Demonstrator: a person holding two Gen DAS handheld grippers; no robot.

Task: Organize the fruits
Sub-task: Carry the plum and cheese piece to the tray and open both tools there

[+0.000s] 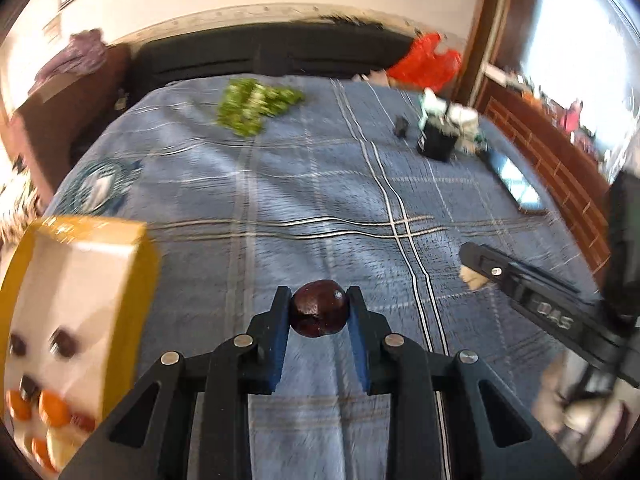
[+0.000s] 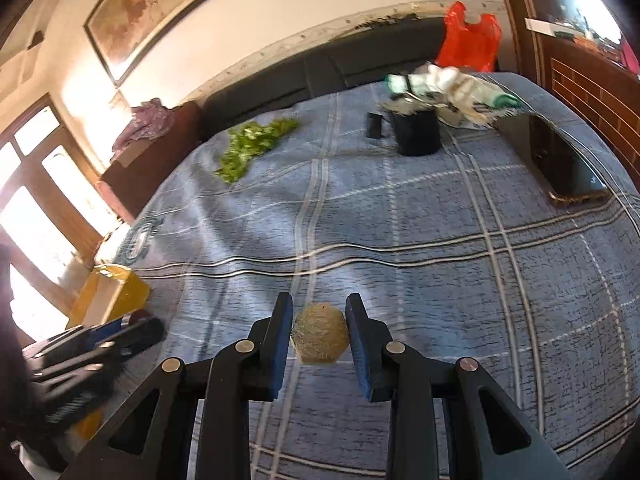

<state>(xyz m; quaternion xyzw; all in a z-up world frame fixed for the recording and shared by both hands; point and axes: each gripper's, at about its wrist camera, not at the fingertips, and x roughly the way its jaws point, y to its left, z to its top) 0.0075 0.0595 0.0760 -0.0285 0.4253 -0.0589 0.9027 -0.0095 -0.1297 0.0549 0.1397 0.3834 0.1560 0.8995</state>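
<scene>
Left wrist view: the left gripper (image 1: 319, 307) pinches a small, firm-looking dark fruit (image 1: 319, 314) across its middle, likely light.

Dark maroon round plum-like fruit (image 1: 318, 313), glossy, clamped between blue pads. Tan fuzzy round kiwi-like fruit (image 2: 319, 333), likewise clamped. Yellow-rimmed white cardboard box (image 1: 80, 264) at 9 o'clock, holding orange and dark fruits.

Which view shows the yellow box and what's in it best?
The left wrist view: the yellow box lies near, open side up, with orange and dark fruits inside, though blurred. The right wrist view shows it smaller, partly behind the left gripper, contents unseen.
</scene>
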